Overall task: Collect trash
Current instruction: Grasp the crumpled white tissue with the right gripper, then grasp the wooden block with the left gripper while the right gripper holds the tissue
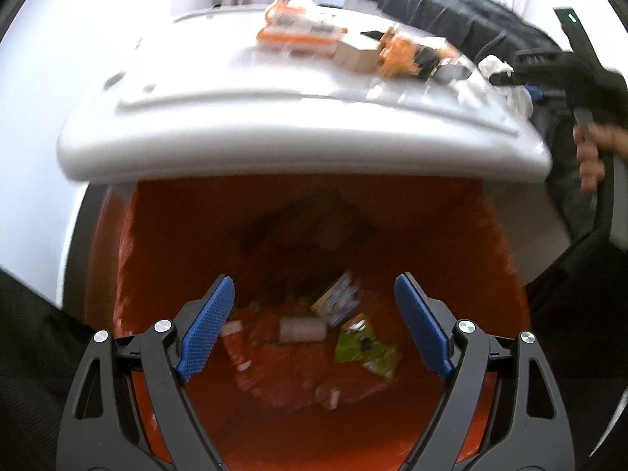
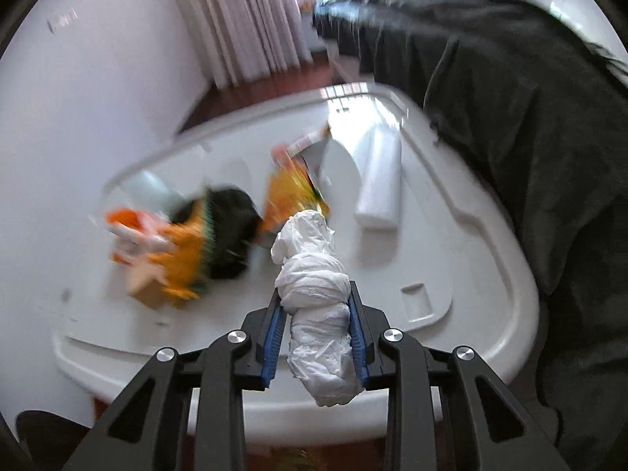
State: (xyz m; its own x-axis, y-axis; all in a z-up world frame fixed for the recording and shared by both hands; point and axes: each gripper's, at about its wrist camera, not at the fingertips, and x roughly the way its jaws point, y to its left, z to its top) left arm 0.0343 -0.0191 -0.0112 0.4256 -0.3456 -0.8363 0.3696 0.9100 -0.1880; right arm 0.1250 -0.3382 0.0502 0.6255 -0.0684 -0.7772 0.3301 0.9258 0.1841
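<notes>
My left gripper (image 1: 314,294) is open and empty, held over the mouth of a bin lined with an orange bag (image 1: 165,235). Inside lie a white roll (image 1: 302,329), a green wrapper (image 1: 365,347) and a yellow-blue packet (image 1: 338,298). My right gripper (image 2: 314,306) is shut on a crumpled white tissue wad (image 2: 314,274) and holds it above the white table (image 2: 451,259). The right gripper also shows at the far right of the left wrist view (image 1: 506,74). Orange and black wrappers (image 2: 219,235) and a white roll (image 2: 378,180) lie on the table.
The white table (image 1: 274,149) edge hangs over the far side of the bin. Orange and white packets (image 1: 302,35) lie on it. A dark cloth (image 2: 510,98) drapes the table's right side. A white wall and a curtain (image 2: 243,19) stand behind.
</notes>
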